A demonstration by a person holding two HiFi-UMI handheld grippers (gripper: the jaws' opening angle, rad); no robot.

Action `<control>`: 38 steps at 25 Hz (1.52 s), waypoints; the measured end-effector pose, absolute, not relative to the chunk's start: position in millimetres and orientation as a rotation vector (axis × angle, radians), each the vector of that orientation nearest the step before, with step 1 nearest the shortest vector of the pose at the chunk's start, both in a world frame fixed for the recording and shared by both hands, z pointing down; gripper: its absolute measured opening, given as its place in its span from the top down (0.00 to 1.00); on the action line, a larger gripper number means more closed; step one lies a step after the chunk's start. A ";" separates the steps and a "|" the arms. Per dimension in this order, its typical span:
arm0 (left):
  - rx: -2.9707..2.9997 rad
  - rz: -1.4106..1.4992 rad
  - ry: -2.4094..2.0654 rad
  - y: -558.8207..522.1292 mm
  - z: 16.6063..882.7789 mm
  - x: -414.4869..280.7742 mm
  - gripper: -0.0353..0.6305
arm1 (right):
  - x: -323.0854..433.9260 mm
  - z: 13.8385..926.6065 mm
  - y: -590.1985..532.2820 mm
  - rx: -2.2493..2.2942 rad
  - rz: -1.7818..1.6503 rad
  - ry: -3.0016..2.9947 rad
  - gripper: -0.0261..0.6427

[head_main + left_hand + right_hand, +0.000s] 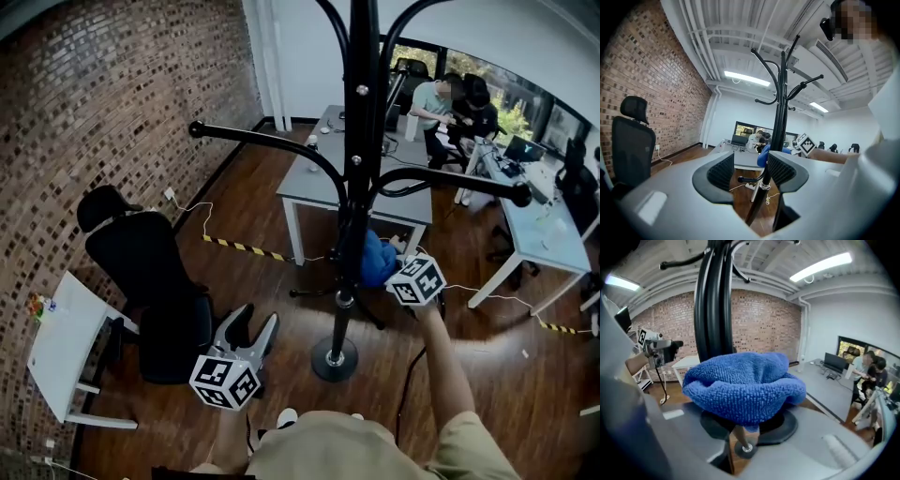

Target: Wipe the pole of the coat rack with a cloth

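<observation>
The coat rack stood on the wooden floor (281, 281), and the right gripper (396, 258) had its jaws pinched on a bunched blue cloth (378, 261). That cloth sat at the right side of the black pole (361, 141), low down and a little above the round base (335, 359). In the right gripper view the cloth (743, 385) bulged over the jaws, with the pole (712, 301) rising directly behind it, so the two looked to be in contact. The left gripper (260, 312) hung well apart from the rack, near the black chair (150, 272), with its jaws spread and nothing between them. The step in hand appeared to be the stroke along the pole's lower stretch. To do it well, the pinch would need to stay firm so the loose bulge, not the bare jaws, rubbed the metal. The stroke should follow the pole's line and work round it, since only the right side was covered. Pushing hard sideways risked tipping the rack, because only the base held it. The curved arms (272, 141) above would block a straight run, so the cloth would have to be steered past each one. The idle gripper could steady the pole if needed.
</observation>
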State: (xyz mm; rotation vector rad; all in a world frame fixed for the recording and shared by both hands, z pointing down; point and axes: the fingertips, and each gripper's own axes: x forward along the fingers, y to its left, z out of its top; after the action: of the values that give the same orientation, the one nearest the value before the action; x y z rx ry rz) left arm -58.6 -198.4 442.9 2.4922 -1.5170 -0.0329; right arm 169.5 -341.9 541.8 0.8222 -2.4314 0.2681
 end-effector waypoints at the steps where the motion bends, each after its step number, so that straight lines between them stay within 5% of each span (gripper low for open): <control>1: 2.488 -0.032 -1.529 -195.6 442.1 -59.2 0.64 | 161.3 556.5 -344.6 0.786 0.279 -2.430 0.83; 11: 2.427 -0.036 -1.628 -181.2 447.6 -68.3 0.64 | 228.2 580.2 -411.2 1.127 0.171 -2.196 0.83; 19: 2.459 -0.042 -1.549 -190.1 449.8 -57.1 0.64 | 267.6 417.4 -366.1 1.509 -0.026 -2.490 0.83; 29: 2.532 -0.045 -1.376 -202.9 454.4 -36.5 0.64 | 273.7 213.3 -249.5 1.856 -0.680 -2.514 0.83; 38: 2.542 -0.054 -1.340 -198.1 455.1 -46.6 0.64 | 228.6 242.6 -304.1 1.565 -0.702 -2.095 0.83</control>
State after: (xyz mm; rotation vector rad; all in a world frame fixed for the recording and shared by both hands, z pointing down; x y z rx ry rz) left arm -46.6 -198.1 455.1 2.5419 -1.3400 -0.0539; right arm 228.6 -304.1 242.6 1.5646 -2.0947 -0.7019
